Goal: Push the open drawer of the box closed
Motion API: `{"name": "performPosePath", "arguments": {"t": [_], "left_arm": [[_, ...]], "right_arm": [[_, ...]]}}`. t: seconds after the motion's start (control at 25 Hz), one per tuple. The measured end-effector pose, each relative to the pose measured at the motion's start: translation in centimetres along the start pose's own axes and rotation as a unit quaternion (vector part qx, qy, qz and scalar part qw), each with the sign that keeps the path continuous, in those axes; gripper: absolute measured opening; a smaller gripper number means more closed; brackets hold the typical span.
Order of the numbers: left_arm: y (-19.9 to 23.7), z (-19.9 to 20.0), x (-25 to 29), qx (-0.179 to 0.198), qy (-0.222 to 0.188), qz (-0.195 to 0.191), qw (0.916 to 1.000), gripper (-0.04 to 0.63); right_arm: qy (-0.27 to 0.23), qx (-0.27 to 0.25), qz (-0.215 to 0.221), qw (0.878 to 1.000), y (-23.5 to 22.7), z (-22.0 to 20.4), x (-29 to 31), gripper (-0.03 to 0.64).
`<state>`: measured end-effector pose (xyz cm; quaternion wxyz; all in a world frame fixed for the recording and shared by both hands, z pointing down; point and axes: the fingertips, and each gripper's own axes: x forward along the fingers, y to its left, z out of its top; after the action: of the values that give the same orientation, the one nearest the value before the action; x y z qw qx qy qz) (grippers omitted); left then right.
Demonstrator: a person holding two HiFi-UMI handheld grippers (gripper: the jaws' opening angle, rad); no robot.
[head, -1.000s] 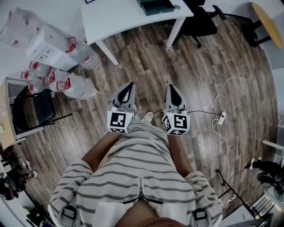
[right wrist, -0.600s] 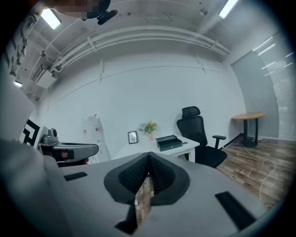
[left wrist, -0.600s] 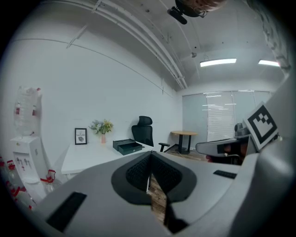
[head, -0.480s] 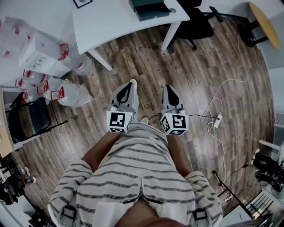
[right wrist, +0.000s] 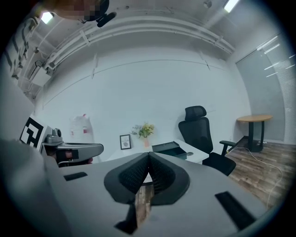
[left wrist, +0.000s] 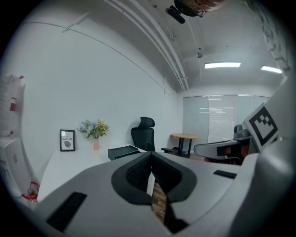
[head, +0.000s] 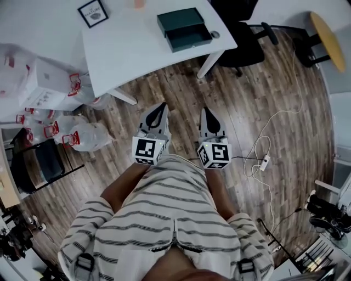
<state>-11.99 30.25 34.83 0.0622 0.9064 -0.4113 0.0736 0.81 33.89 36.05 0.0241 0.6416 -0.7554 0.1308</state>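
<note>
A dark green box (head: 184,30) lies on the white table (head: 131,49) at the top of the head view, its drawer (head: 189,38) pulled out toward me. Both grippers are held level in front of my body, over the wooden floor and well short of the table. My left gripper (head: 160,106) is shut and holds nothing; so is my right gripper (head: 205,110). In the left gripper view the box (left wrist: 122,151) shows far beyond the shut left gripper (left wrist: 150,156). The right gripper view has the box (right wrist: 169,148) above the shut right gripper (right wrist: 148,155).
A framed picture (head: 93,12) and a flower vase (left wrist: 95,139) stand at the table's back. A black office chair (head: 241,33) is right of the table. Plastic bags and cartons (head: 82,134) lie at the left. A white cable with a power strip (head: 263,162) trails on the floor.
The table and box have slid down into fuller view as I and both grippers moved toward them. Both grippers stayed shut and side by side.
</note>
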Motion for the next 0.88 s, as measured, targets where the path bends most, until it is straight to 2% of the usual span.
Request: {"name": "performPosePath", "arguments": {"t": [0.24, 0.56, 0.88], "left_arm": [[4.8, 2.4, 7.2, 0.013, 0.008, -0.03, 0.9994, -0.002], [9.9, 4.0, 13.6, 0.007, 0.015, -0.062, 0.9979, -0.002], [12.4, 3.0, 17.6, -0.007, 0.036, -0.06, 0.9975, -0.002]], "right_arm": [[-0.001, 0.007, -0.018, 1.0, -1.4, 2.9, 8.0, 0.009], [0.005, 0.012, -0.035, 0.999, -2.3, 4.7, 15.6, 0.009], [0.026, 0.014, -0.029, 0.999, -3.7, 4.4, 20.1, 0.009]]}}
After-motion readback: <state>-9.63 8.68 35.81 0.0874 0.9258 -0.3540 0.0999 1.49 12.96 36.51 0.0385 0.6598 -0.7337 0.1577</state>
